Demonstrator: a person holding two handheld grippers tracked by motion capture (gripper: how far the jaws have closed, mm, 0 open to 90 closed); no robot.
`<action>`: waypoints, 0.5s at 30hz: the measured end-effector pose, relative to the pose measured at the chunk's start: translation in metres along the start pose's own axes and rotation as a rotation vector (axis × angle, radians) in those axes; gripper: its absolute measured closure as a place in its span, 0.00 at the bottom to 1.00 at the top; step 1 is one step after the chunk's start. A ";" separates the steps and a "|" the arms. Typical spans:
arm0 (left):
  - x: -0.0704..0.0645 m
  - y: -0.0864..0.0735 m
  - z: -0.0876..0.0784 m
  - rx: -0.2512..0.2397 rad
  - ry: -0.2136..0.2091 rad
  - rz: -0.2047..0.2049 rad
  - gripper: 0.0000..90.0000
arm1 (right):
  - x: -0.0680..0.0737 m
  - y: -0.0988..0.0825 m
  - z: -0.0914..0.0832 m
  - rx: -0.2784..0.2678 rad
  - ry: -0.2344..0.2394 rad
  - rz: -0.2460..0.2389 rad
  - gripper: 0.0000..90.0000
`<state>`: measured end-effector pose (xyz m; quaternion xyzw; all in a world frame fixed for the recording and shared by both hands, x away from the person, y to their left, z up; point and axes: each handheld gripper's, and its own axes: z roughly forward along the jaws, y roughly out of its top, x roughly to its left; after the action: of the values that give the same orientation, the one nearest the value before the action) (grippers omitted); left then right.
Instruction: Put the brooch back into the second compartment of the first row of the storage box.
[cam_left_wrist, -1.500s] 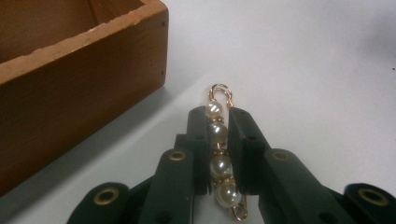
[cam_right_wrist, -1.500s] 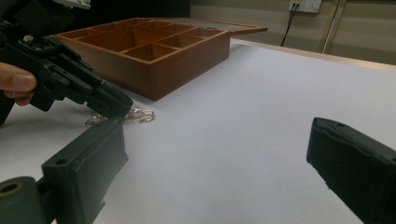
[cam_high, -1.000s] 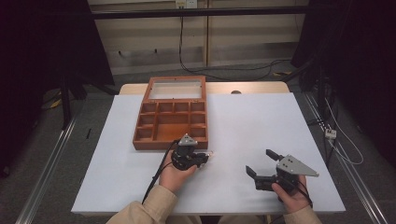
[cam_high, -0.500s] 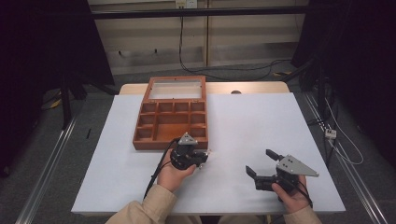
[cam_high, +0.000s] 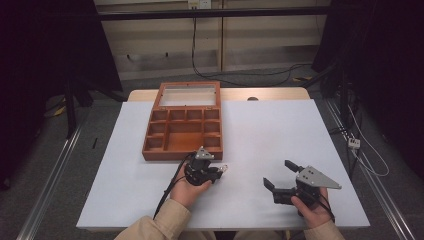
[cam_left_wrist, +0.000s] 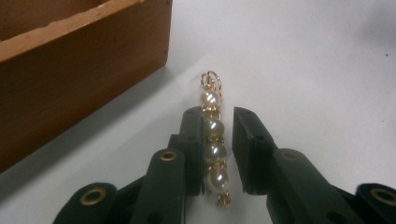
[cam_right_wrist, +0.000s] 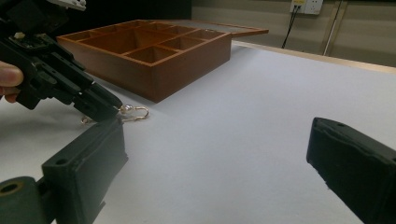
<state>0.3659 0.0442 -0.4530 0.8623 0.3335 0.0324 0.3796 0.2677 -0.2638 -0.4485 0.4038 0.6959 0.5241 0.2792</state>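
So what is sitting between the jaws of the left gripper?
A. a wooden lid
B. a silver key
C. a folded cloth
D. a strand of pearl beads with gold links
D: in the left gripper view, the pearl strand lies on the white table between the left gripper jaws, beside the wooden box.

No readable text, label, brand, number or sign on anything.

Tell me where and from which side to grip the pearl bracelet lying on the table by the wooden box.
Grip the pearl bracelet across its doubled row of pearls, coming along its length from the end away from the gold clasp, as the left gripper does. It lies flat and narrow beside the wooden box, so jaws either side would likely pinch the firm pearls; the loose clasp may slip. The jaws have just been opening, with a gap beside the pearls.
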 end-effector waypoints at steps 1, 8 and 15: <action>-0.001 -0.001 -0.001 -0.001 -0.001 0.002 0.86 | 0.000 0.000 0.000 0.000 0.000 0.000 0.04; -0.010 -0.005 -0.001 -0.010 0.049 0.034 0.89 | 0.000 0.000 0.001 0.003 0.002 -0.001 0.05; -0.005 -0.003 -0.005 -0.026 0.042 -0.001 0.89 | 0.000 0.001 0.000 -0.002 -0.001 -0.001 0.05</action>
<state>0.3586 0.0457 -0.4503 0.8562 0.3414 0.0545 0.3839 0.2678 -0.2637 -0.4480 0.4033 0.6955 0.5246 0.2802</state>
